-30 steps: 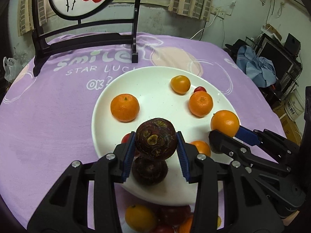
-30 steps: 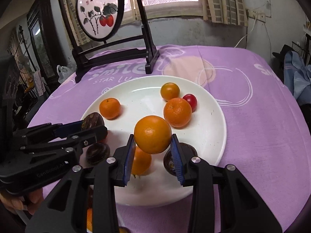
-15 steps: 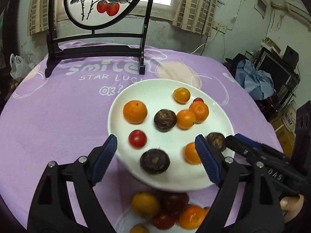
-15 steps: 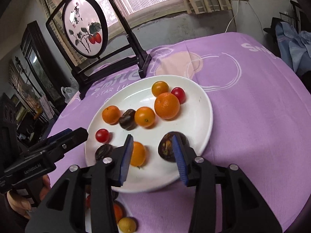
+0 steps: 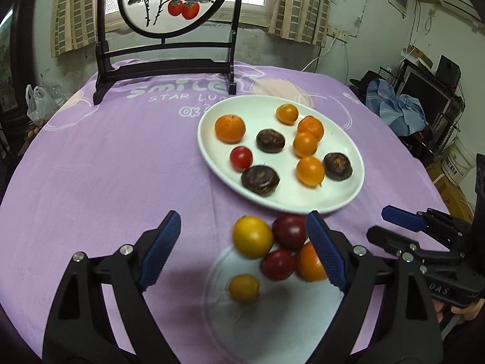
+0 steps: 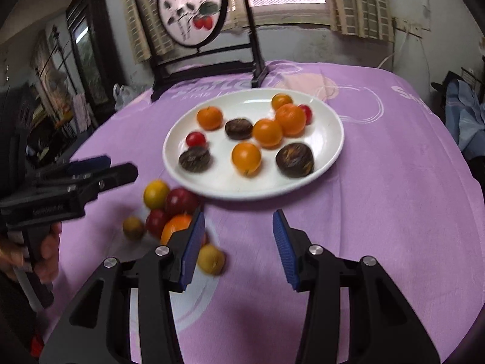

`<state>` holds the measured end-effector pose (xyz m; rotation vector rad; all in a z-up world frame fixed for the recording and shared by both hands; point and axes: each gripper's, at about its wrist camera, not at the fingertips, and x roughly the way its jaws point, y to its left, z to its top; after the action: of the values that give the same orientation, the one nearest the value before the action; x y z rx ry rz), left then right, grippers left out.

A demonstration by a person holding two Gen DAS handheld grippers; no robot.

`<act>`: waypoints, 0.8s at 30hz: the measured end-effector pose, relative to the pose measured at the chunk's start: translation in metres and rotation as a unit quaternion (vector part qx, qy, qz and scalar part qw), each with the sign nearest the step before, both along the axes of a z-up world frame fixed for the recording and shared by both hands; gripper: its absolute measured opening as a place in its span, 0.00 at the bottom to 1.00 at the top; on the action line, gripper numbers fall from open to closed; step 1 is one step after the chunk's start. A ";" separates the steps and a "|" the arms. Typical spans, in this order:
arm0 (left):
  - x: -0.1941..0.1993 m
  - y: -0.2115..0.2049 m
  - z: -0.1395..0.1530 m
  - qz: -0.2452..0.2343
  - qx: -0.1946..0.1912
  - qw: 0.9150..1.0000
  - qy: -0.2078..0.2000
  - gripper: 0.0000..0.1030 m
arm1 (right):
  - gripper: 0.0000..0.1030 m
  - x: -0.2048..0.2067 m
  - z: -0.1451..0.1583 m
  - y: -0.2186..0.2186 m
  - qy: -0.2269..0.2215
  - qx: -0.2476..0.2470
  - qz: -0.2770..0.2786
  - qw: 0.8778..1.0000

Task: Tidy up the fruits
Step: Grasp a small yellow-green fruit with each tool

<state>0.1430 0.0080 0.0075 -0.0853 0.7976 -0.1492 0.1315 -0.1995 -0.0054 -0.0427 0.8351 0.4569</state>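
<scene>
The left gripper (image 5: 242,251) has its blue fingers (image 5: 160,250) spread wide with nothing between them, hovering above a small heap of loose fruit (image 5: 272,251) on the near side of the white plate (image 5: 303,206). The right gripper (image 6: 238,248) is parted too and holds nothing, over bare purple cloth (image 6: 394,197) just in front of the plate. On the plate lie oranges (image 6: 209,117), three dark brown fruits (image 6: 294,159) and small red tomatoes (image 6: 195,139). Beyond the plate stands a round painted screen (image 5: 174,0) on the tabletop.
</scene>
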 end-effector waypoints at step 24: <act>-0.018 0.022 -0.034 -0.024 -0.008 0.999 0.032 0.84 | 0.24 -0.010 -0.032 0.020 0.021 -0.026 0.029 0.999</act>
<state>0.1250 0.0300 -0.0267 -0.0866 0.8624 -0.1990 0.1217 -0.1792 -0.0374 -0.1064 0.8882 0.4924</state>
